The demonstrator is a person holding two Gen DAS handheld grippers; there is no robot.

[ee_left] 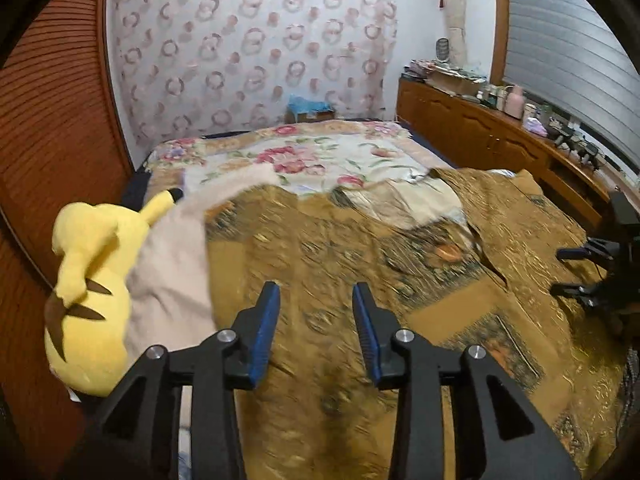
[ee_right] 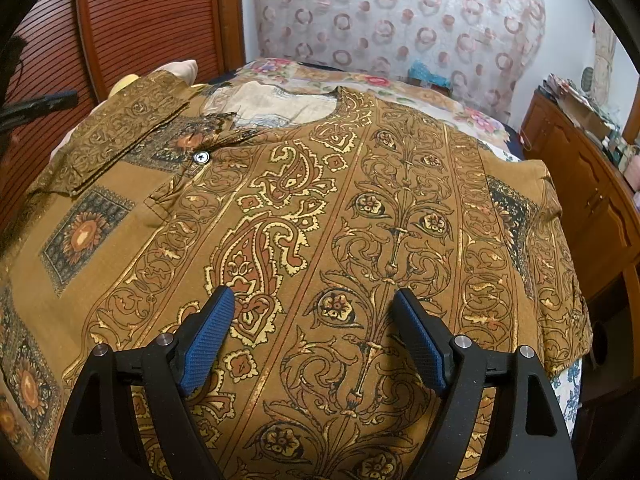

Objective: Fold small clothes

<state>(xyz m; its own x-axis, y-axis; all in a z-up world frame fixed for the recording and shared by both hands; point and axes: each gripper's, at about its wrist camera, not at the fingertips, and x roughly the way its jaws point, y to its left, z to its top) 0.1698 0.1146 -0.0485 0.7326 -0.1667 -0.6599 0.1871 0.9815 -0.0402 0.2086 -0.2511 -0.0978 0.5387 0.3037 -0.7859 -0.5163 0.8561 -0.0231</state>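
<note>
Both my grippers, left point(ee_left: 316, 300) and right point(ee_right: 316, 312), gape empty above the paisley shirt point(ee_right: 360, 208); sleeve point(ee_right: 120, 136) folded inward, the opposite side seemingly needs grasping next.

The left gripper point(ee_left: 316, 292) and right gripper point(ee_right: 314, 300) are each showing matte black angular plastic arms, round silver screw heads, and blue ribbed finger pads point(ee_right: 206, 344).

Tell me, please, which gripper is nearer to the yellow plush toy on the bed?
Left. The left gripper hangs open just beside the yellow plush toy, which lies at its left. The right gripper is open over the middle of the patterned shirt, farther away.
</note>
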